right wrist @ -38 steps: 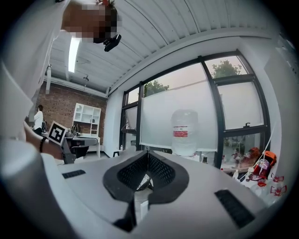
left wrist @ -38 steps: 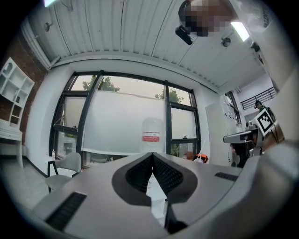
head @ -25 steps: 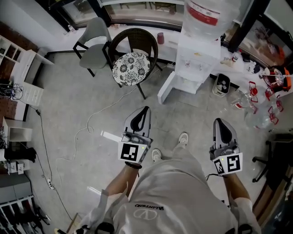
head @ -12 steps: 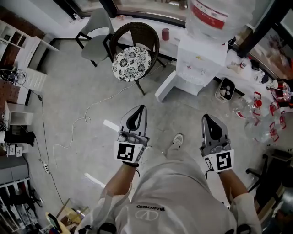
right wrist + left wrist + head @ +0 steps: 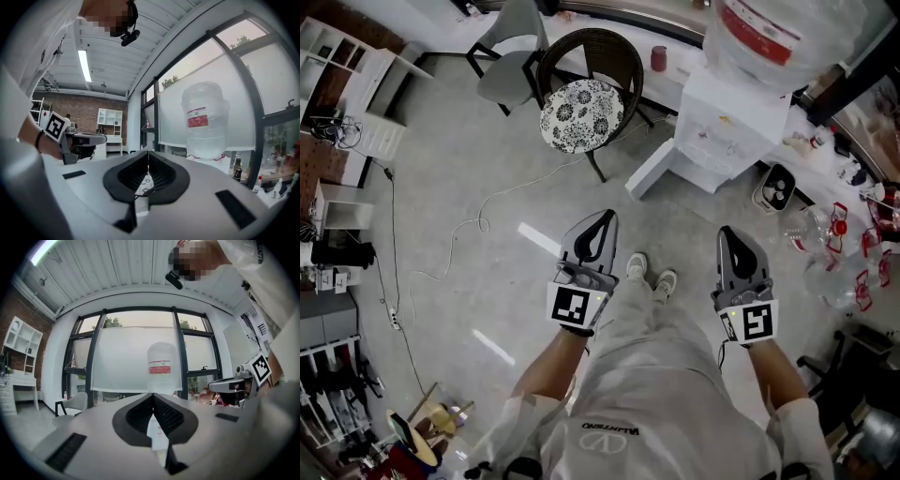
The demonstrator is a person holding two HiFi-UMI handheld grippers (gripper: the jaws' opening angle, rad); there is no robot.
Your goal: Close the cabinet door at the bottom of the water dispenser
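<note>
**Head view:** water dispenser [image 5: 727,127] at top right. White boxy body, clear bottle [image 5: 773,33] with a red label on top. Cabinet door [image 5: 649,171] at its base stands open. It's a flat white panel seen from above, and its top edge runs from the dispenser's lower-left corner toward bottom left of the picture. Left gripper [image 5: 604,217] and right gripper [image 5: 730,232] both point up-frame toward the dispenser, well apart from it and the door. Grey floor [image 5: 459,159] lies between. Only this view shows the door, the dark wicker chair [image 5: 581,80] near it and a thin white cable [image 5: 464,258] on the floor.

**Left gripper view:** fingers [image 5: 140,416] clenched, ribbed black pads tip to tip, nothing held. Bottle sits dead ahead above the tip, against a dark-framed window [image 5: 122,357]. White dispenser front shows through the gap under the pads.

**Right gripper view:** fingers clenched too, empty. Bottle sits right of the tip. A floral cushion [image 5: 144,183] shows through the gap. Brick wall [image 5: 84,112] and white shelf unit [image 5: 111,117] at left.
</note>
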